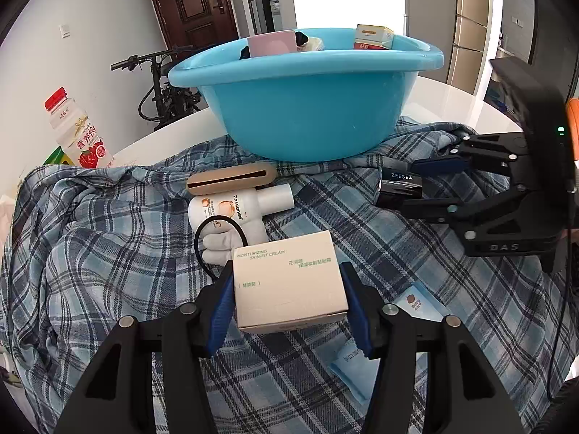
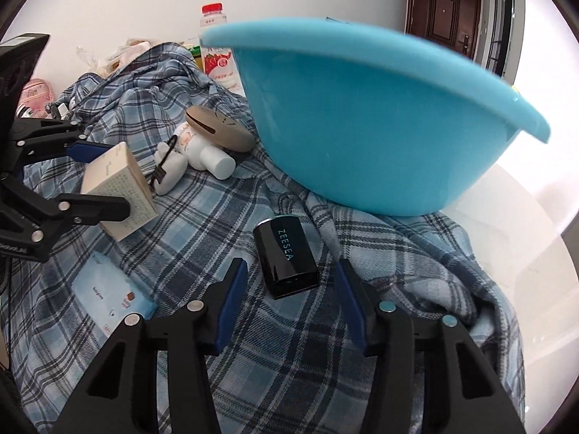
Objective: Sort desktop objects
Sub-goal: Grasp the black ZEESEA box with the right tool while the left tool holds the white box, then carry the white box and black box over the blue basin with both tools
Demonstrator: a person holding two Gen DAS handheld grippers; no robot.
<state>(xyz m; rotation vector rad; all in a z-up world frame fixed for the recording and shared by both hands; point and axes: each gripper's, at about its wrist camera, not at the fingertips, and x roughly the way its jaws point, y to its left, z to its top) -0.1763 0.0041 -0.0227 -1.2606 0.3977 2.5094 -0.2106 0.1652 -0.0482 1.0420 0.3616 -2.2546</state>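
Note:
My left gripper (image 1: 286, 285) is shut on a white skin-cream box (image 1: 287, 282), holding it above the plaid cloth; the box also shows in the right wrist view (image 2: 119, 190), tilted between the left gripper's jaws. My right gripper (image 2: 289, 285) is open, its fingers on either side of a black ZEESEA case (image 2: 287, 255) lying on the cloth; the case also shows in the left wrist view (image 1: 400, 184). A blue basin (image 1: 304, 97) stands behind, holding a pink cup (image 1: 271, 45) and a small box (image 1: 372, 36).
On the plaid cloth (image 1: 108, 238) lie a white lotion bottle (image 1: 239, 204), a tan case (image 1: 231, 179), a black hair tie (image 1: 217, 235) and blue wipe packets (image 1: 358, 372). A red-capped drink bottle (image 1: 77, 132) stands at the left. The white table (image 1: 463, 105) lies beyond.

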